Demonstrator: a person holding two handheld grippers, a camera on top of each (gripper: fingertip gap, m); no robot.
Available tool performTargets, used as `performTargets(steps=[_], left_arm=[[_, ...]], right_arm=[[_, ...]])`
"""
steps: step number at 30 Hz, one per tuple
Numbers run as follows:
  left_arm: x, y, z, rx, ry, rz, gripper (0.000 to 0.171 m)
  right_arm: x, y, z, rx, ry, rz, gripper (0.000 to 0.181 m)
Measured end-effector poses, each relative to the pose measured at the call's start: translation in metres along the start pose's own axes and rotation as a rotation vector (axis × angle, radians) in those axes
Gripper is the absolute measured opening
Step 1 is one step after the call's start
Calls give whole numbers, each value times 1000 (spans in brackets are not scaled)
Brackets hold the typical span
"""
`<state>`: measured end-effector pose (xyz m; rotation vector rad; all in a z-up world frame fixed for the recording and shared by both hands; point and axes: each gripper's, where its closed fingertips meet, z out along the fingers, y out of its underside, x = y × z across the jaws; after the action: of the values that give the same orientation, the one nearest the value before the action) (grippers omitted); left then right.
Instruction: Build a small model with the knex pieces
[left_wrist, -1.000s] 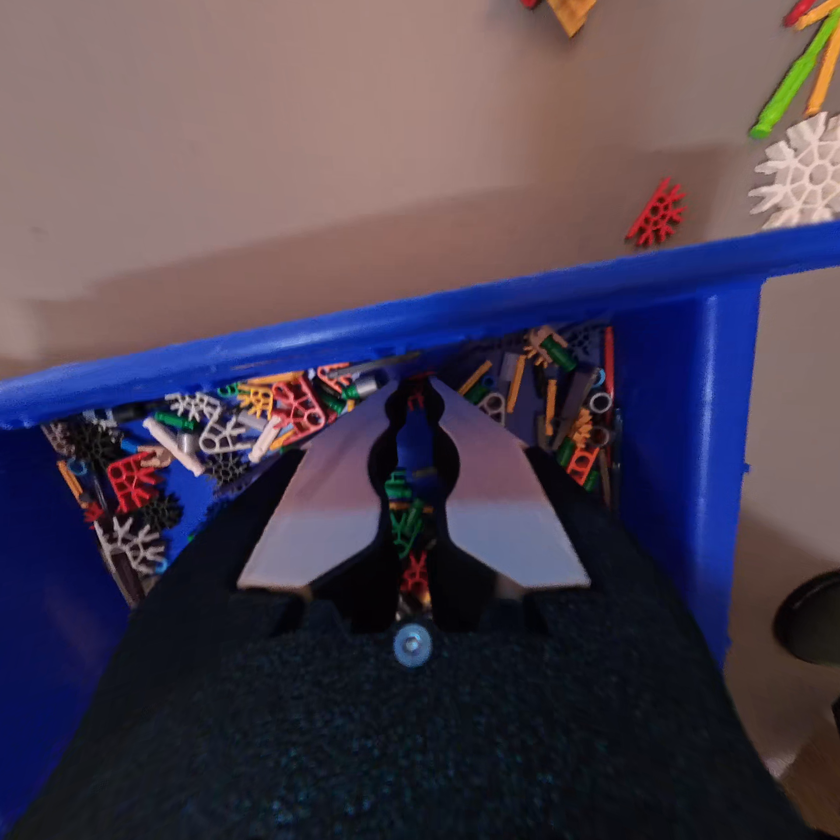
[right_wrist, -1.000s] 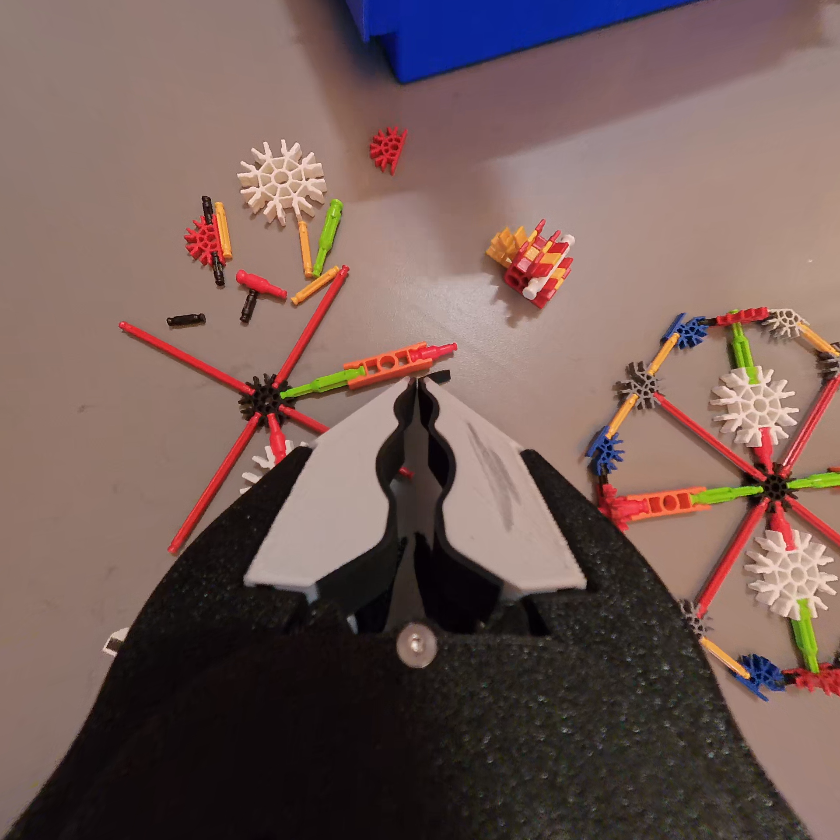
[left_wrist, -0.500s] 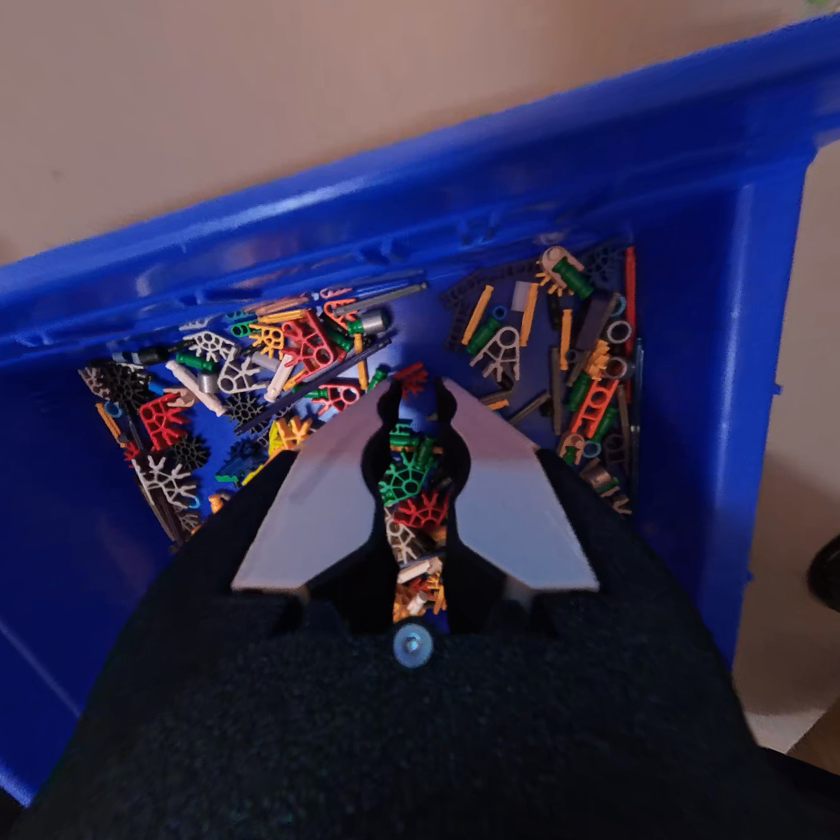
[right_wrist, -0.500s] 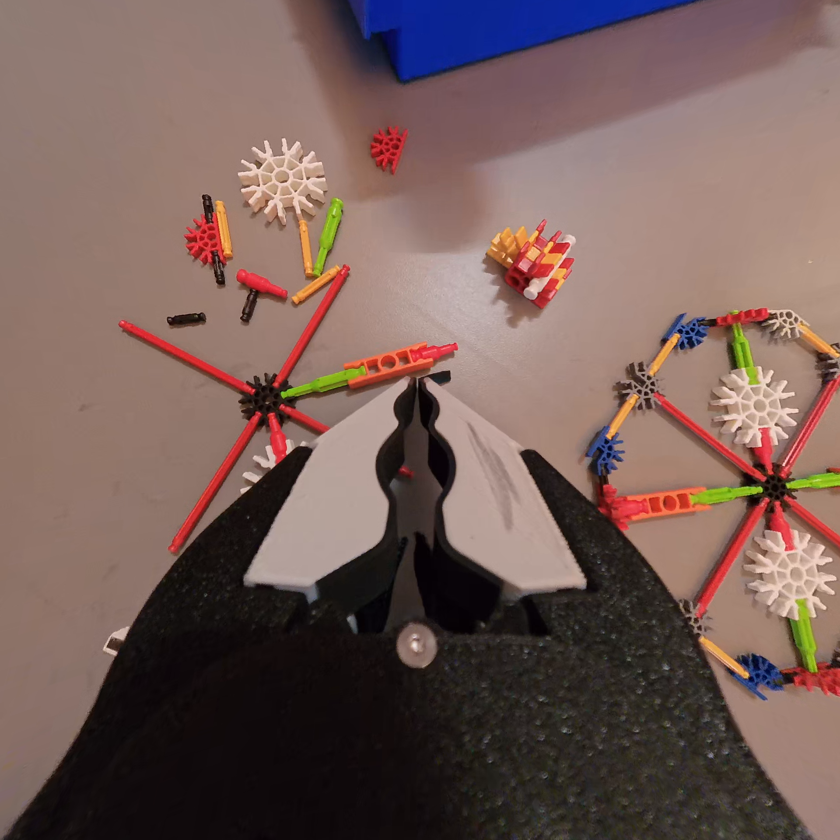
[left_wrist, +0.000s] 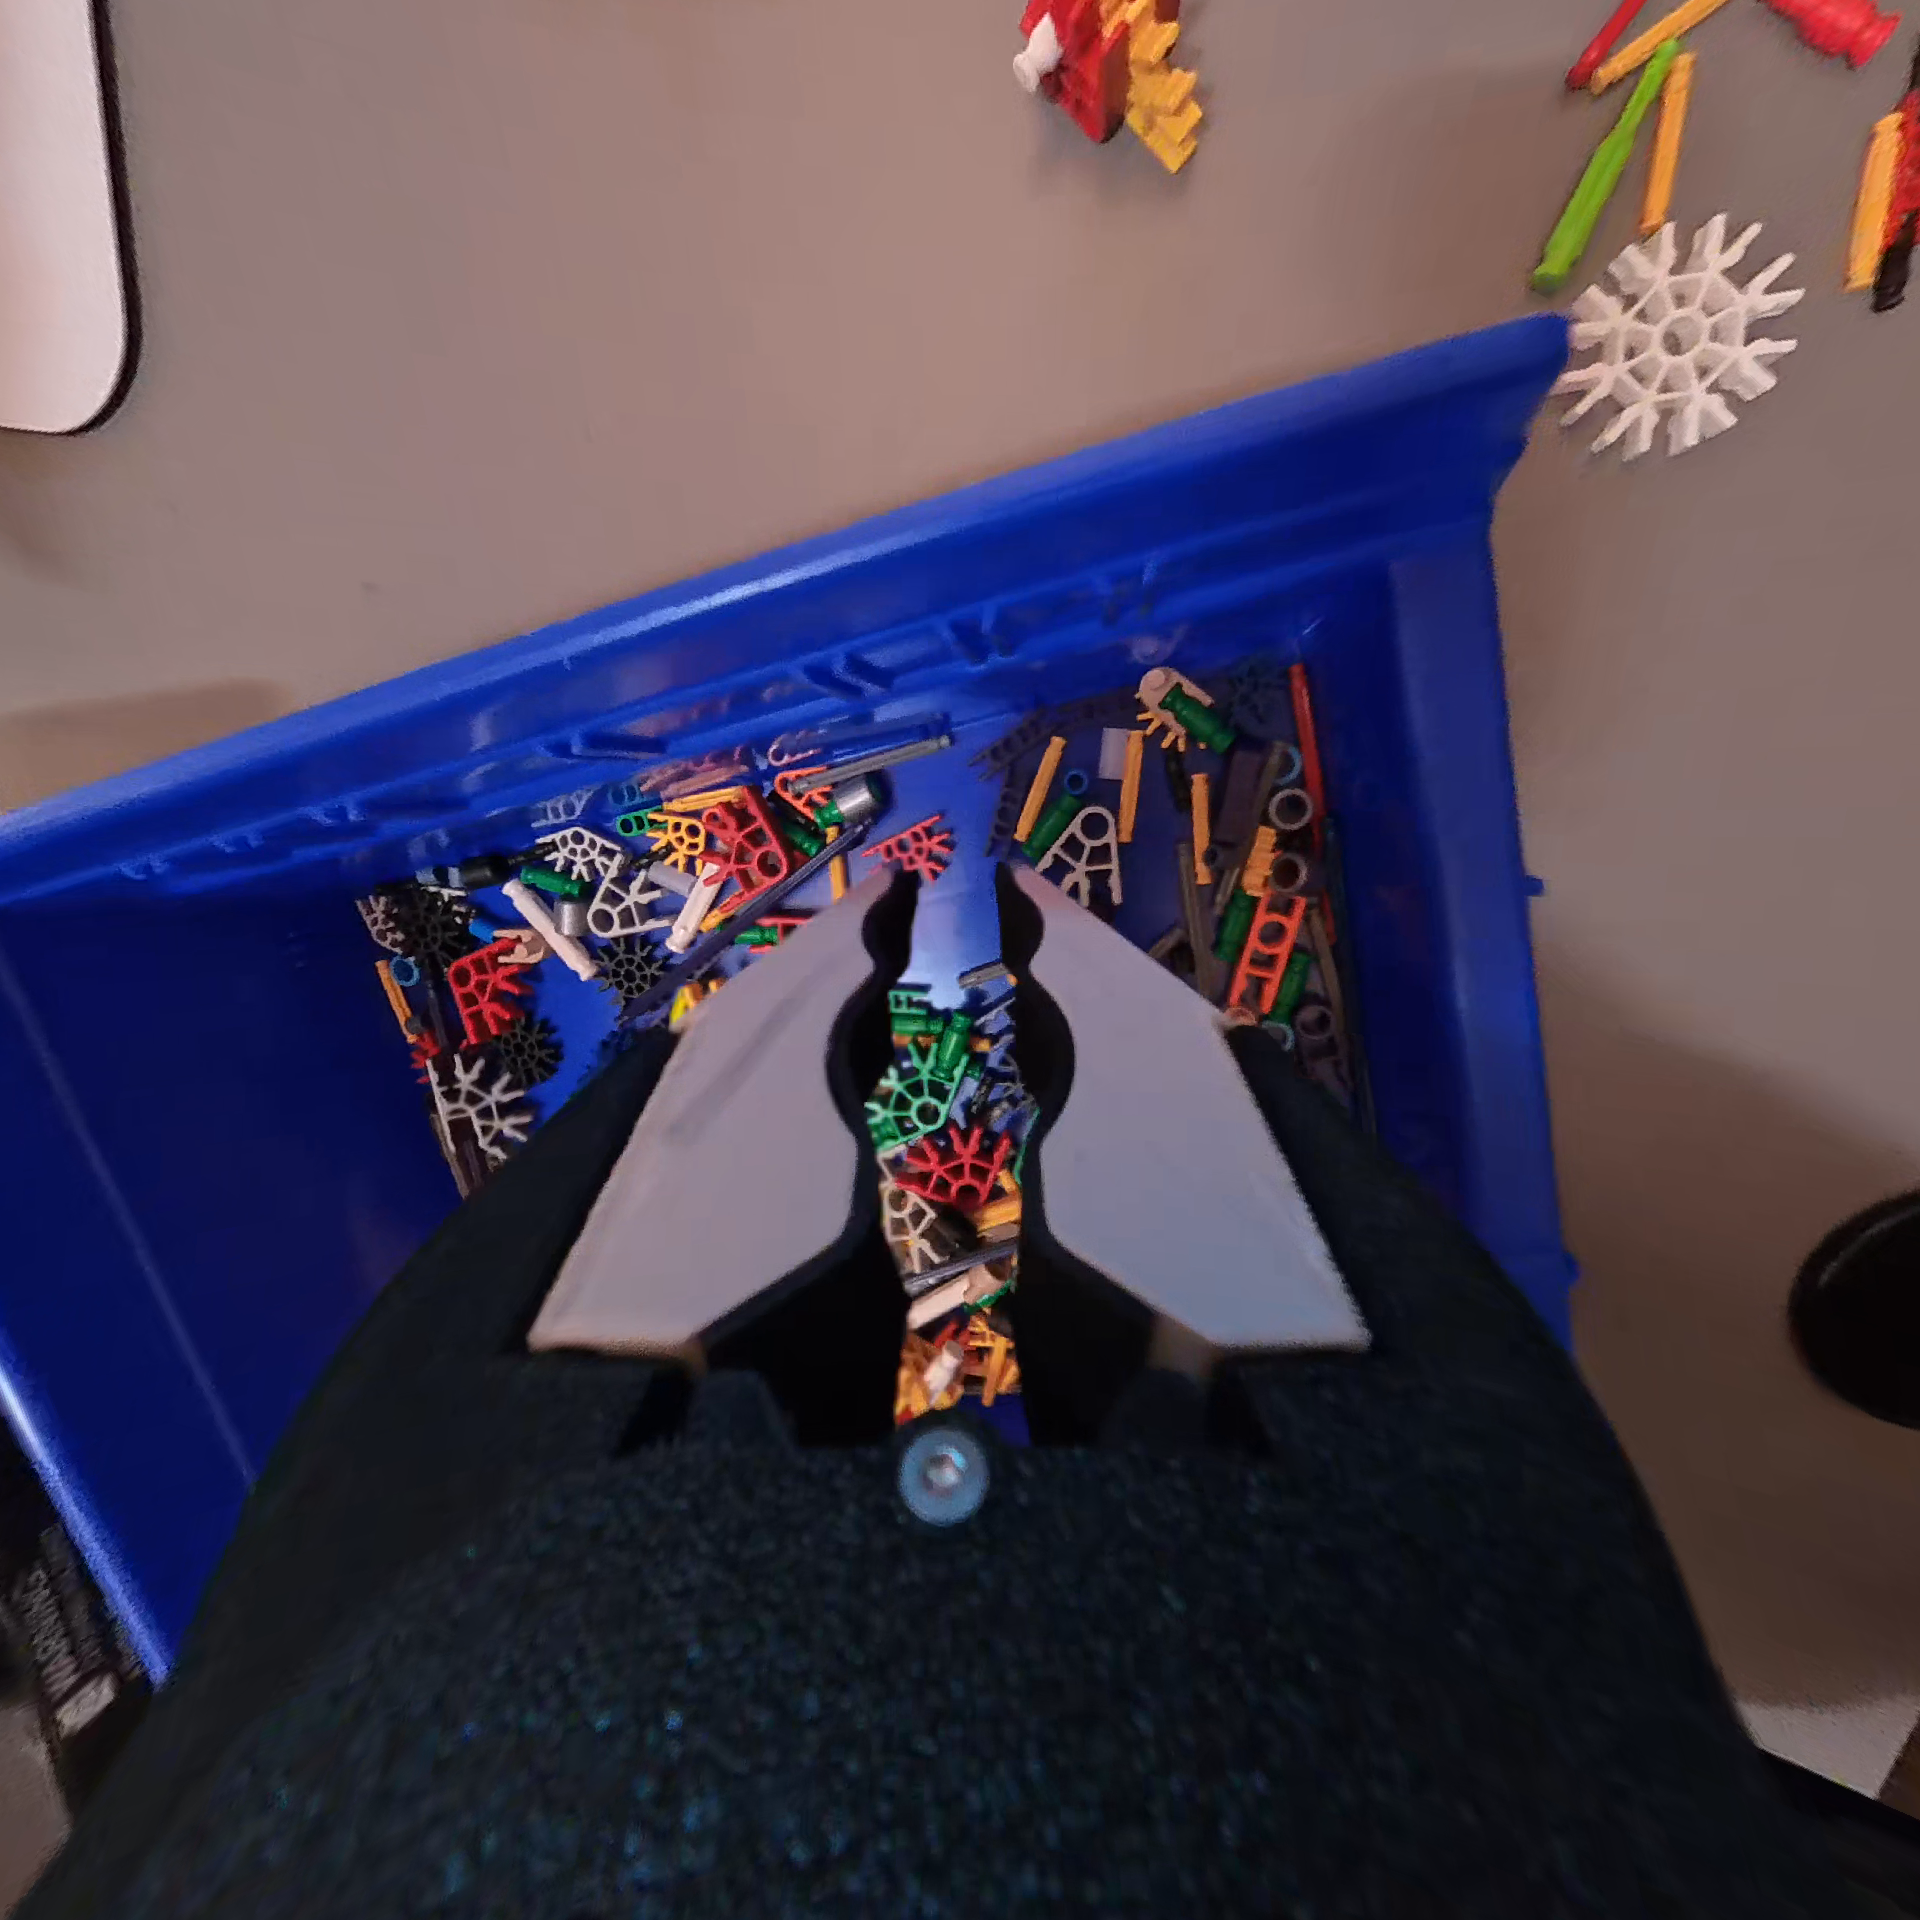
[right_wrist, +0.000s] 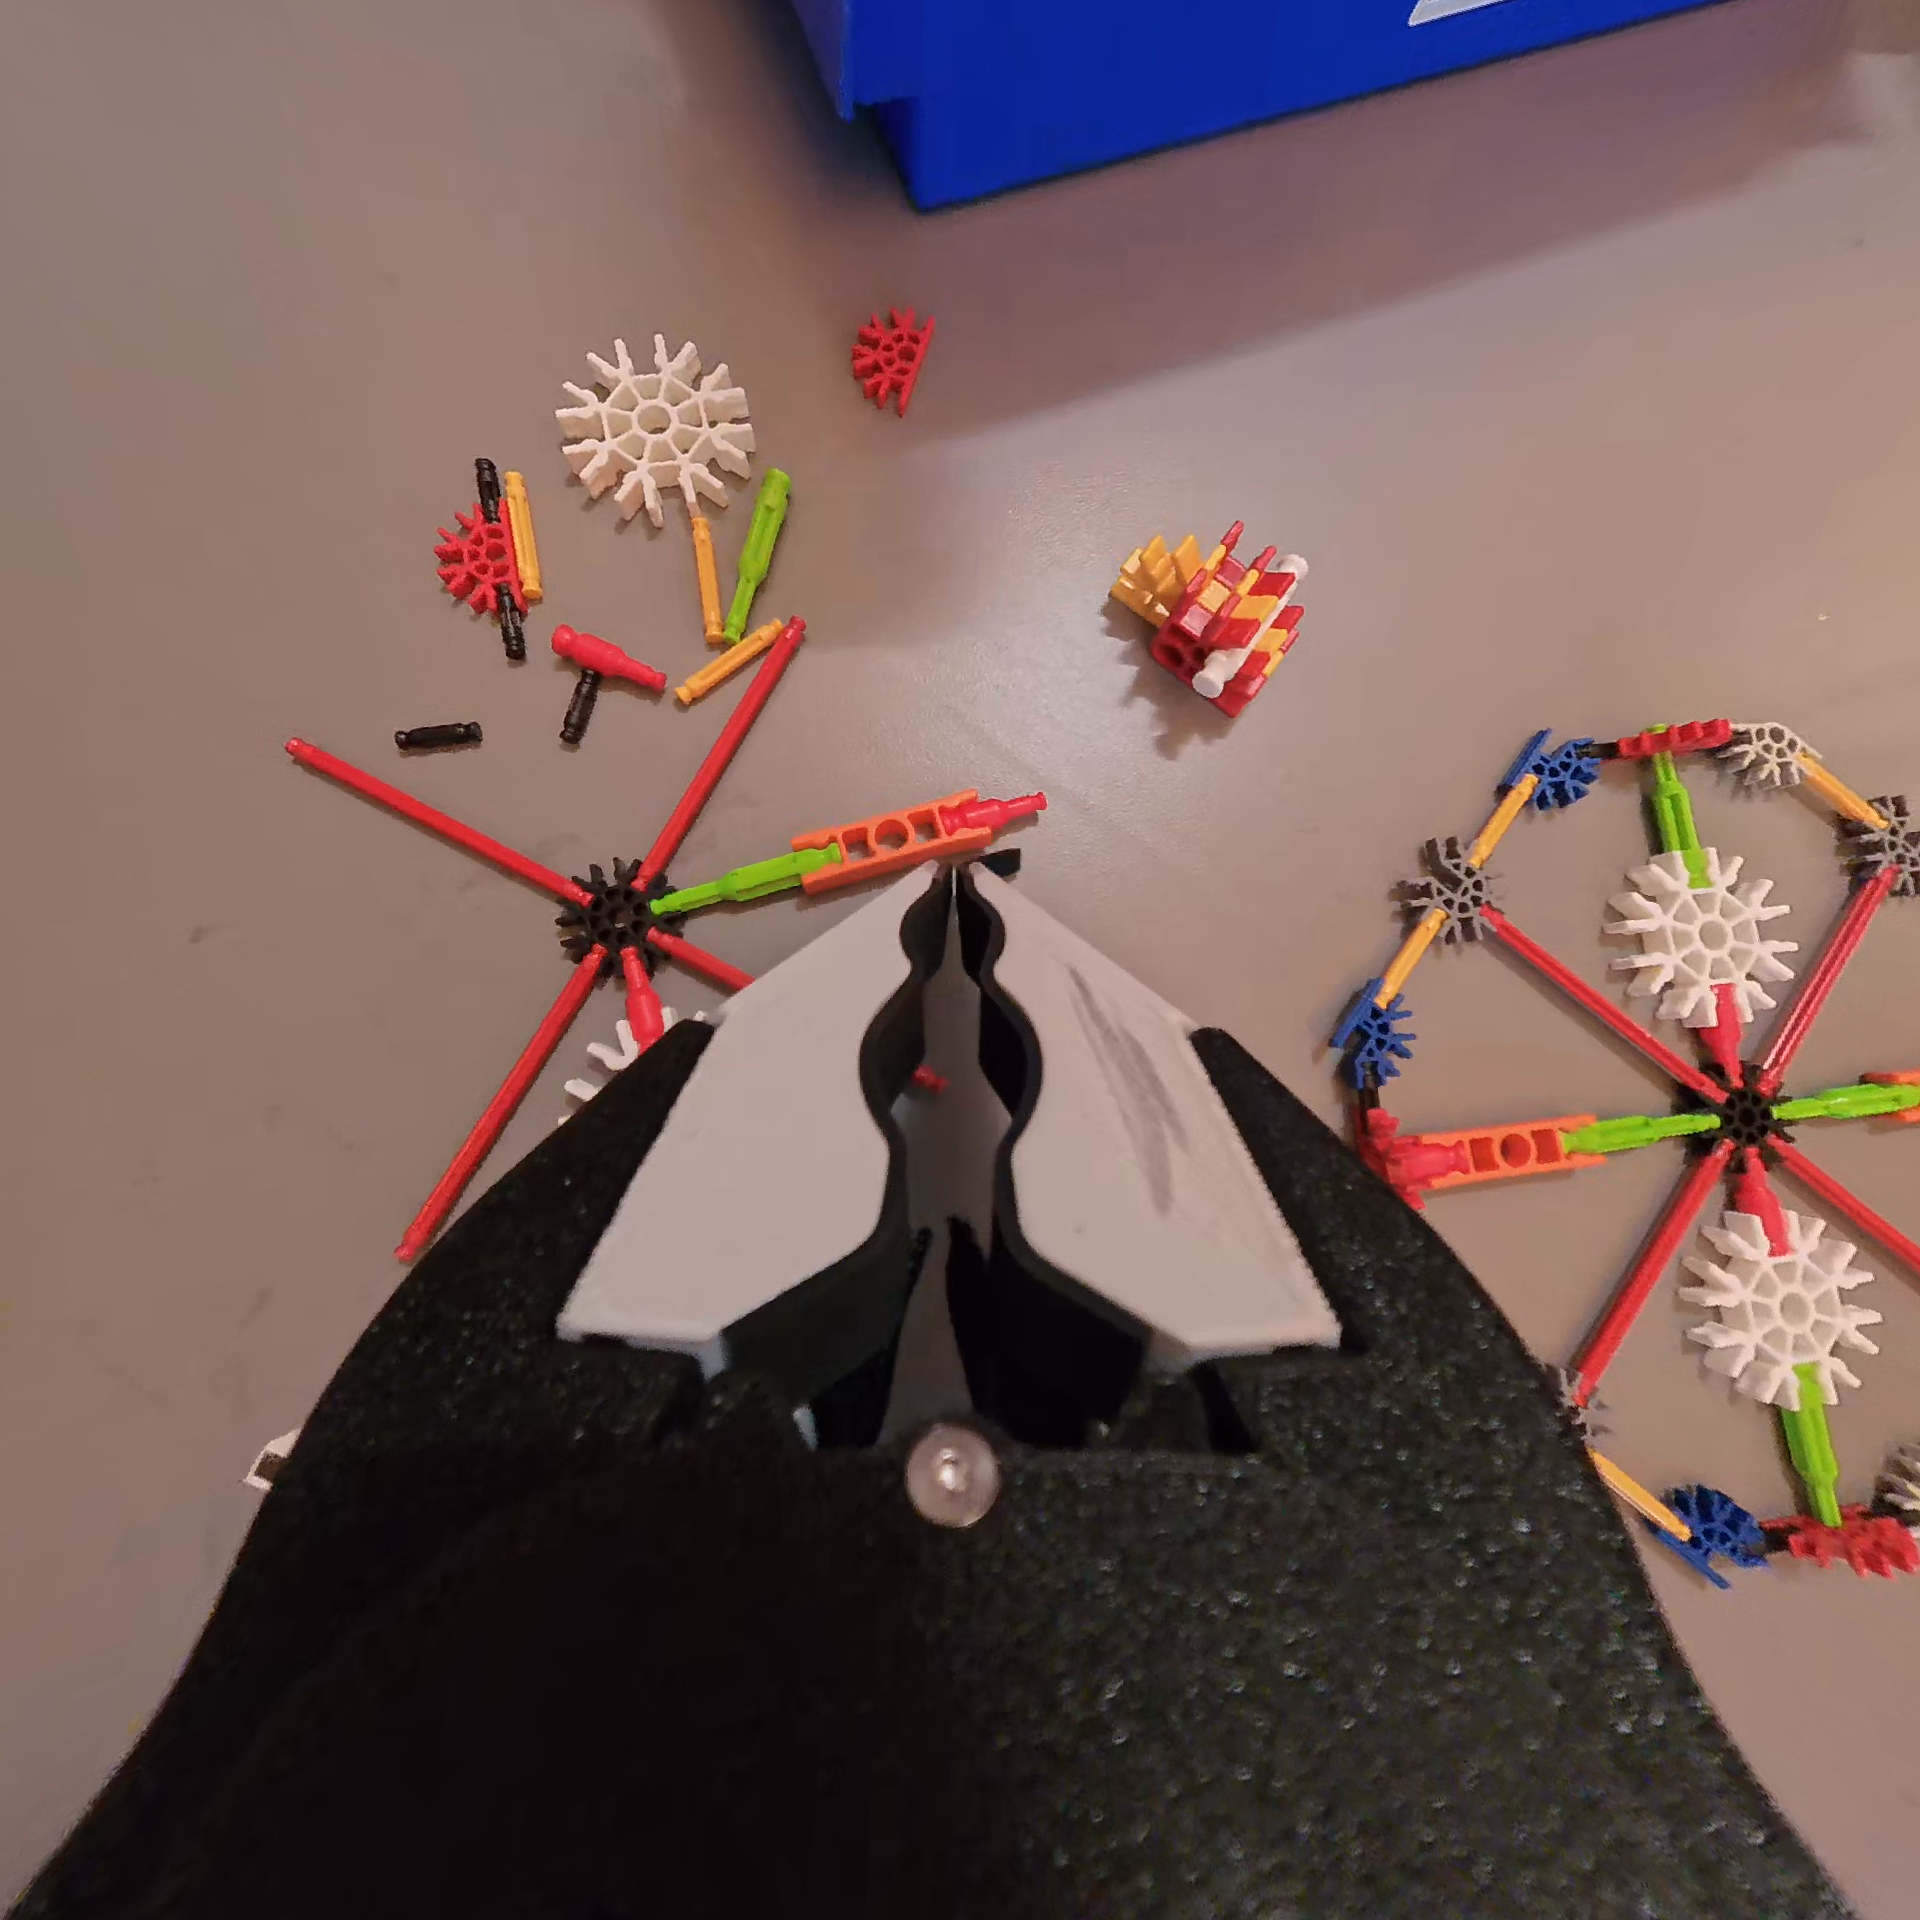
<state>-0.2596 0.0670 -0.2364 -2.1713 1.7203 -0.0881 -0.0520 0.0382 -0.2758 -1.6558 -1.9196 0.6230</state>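
Note:
My left gripper (left_wrist: 951, 883) hangs over a blue bin (left_wrist: 1039, 582) of small mixed building pieces. Its jaws stand a little apart and are empty. A red fan connector (left_wrist: 914, 847) lies just past the tips, and green and red connectors (left_wrist: 925, 1112) show through the gap. My right gripper (right_wrist: 954, 873) is shut low over the grey table, and a small black piece (right_wrist: 1003, 860) sticks out at its tips. It sits next to the orange connector (right_wrist: 883, 836) of a spoke assembly with a black hub (right_wrist: 613, 914) and red rods.
A finished wheel (right_wrist: 1745, 1112) lies at the right. A red and yellow cluster (right_wrist: 1216, 618), a white snowflake connector (right_wrist: 655, 426), a red connector (right_wrist: 891, 358) and loose short rods (right_wrist: 717, 566) lie ahead. The bin corner (right_wrist: 1143, 104) is at the far edge. My right fingertips sit around 20 cm from my left ones. The white snowflake connector (right_wrist: 655, 426) is about 11 cm from my right fingertips and 15 cm from my left. Seen from the left wrist view (left_wrist: 1691, 322) as well.
My left gripper first dipped toward the bin's pieces, then drew back, so the bin's far corner and the table beyond show again. Its jaws stand slightly wider. The right gripper has not moved.

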Motion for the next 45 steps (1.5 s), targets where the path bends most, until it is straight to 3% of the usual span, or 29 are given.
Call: performTargets(steps=[6, 10, 25, 30, 34, 37, 40, 41, 45], left_arm=[[-4, 16, 35, -123, 7, 48, 26], [-8, 19, 43, -132, 31, 23, 29], [-6, 18, 44, -90, 100, -32, 21], [-8, 18, 20, -65, 60, -55, 21], [5, -11, -23, 34, 15, -27, 20], [33, -43, -43, 100, 18, 44, 20], [69, -70, -38, 120, 55, 130, 19], [75, -77, -32, 116, 38, 160, 1], [100, -98, -7, 140, 77, 199, 8]], right_arm=[[1, 0, -1, 0, 3, 1, 0], [1, 0, -2, 4, 3, 2, 0], [1, 2, -2, 1, -3, 6, 0], [1, 2, -1, 3, -5, 5, 0], [1, 2, -1, 4, -6, 6, 0], [0, 2, -1, 1, -7, 5, 1], [0, 2, -1, 1, -7, 3, 0], [0, 2, -1, 1, -6, 3, 0], [0, 1, -2, 4, -1, 0, 0]])
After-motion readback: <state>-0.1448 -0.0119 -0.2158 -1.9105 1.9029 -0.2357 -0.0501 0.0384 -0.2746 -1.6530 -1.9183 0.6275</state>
